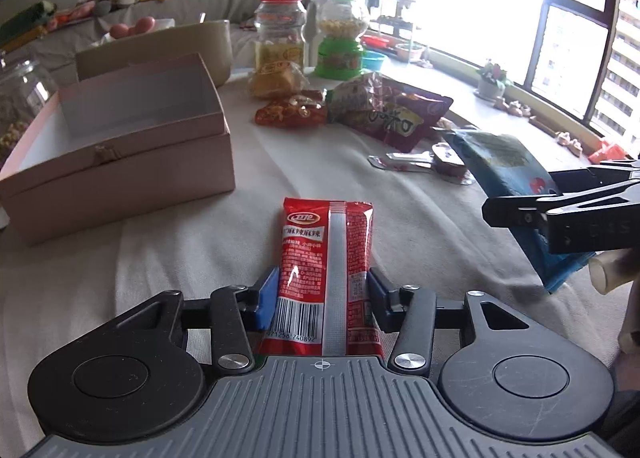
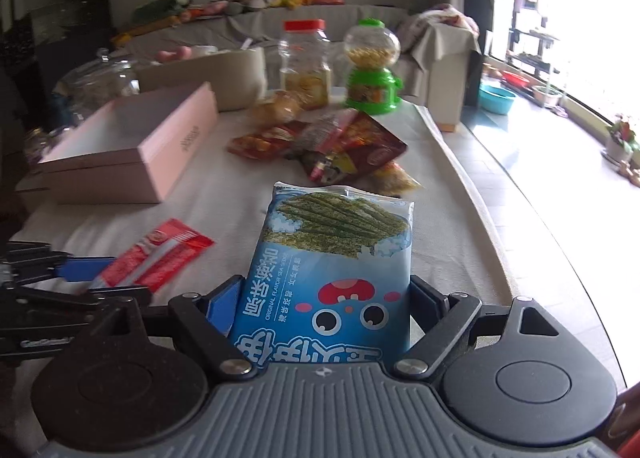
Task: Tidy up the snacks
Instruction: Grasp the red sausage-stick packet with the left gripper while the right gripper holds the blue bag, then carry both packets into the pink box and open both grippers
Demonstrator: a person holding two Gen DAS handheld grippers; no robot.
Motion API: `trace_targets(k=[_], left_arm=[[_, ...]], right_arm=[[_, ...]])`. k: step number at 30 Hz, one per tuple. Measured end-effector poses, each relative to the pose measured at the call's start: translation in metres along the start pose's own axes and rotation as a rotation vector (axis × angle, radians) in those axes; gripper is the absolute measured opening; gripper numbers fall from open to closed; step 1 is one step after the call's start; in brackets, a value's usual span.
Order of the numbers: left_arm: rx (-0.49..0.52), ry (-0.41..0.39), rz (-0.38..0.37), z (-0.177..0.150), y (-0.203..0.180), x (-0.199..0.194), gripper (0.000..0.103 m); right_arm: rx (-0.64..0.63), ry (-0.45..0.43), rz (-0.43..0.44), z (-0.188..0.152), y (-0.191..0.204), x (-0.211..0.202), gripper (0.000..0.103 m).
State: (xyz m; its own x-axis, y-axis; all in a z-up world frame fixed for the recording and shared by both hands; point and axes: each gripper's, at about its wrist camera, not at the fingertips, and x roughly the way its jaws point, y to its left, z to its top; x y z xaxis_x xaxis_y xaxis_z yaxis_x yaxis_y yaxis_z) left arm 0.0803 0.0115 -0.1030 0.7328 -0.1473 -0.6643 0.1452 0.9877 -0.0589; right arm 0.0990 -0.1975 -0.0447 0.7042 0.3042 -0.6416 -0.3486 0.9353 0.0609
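My left gripper is shut on a red spicy-snack packet, held above the white tablecloth; the packet also shows in the right wrist view. My right gripper is shut on a blue seaweed snack bag, which also shows at the right of the left wrist view. An open pink box stands empty to the left, also seen in the right wrist view. A pile of loose snack packets lies beyond, also in the right wrist view.
A red-lidded plastic jar and a green candy dispenser stand at the table's far end. A glass jar is at far left. A beige container sits behind the box. The table's right edge runs along the window side.
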Motion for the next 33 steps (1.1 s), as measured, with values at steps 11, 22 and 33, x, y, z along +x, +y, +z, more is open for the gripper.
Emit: trace_targets(k=[11, 22, 33], left_arm=[[-0.003, -0.186, -0.018, -0.004, 0.036, -0.124, 0.051], [-0.288, -0.295, 0.094, 0.116, 0.169, -0.062, 0.053], [-0.505, -0.228, 0.029, 0.097, 0.257, 0.008, 0.055]], right_arm=[[-0.257, -0.123, 0.220, 0.043, 0.069, -0.073, 0.086], [-0.264, -0.251, 0.273, 0.217, 0.168, -0.020, 0.088], [-0.162, 0.120, 0.329, 0.233, 0.194, 0.187, 0.091]])
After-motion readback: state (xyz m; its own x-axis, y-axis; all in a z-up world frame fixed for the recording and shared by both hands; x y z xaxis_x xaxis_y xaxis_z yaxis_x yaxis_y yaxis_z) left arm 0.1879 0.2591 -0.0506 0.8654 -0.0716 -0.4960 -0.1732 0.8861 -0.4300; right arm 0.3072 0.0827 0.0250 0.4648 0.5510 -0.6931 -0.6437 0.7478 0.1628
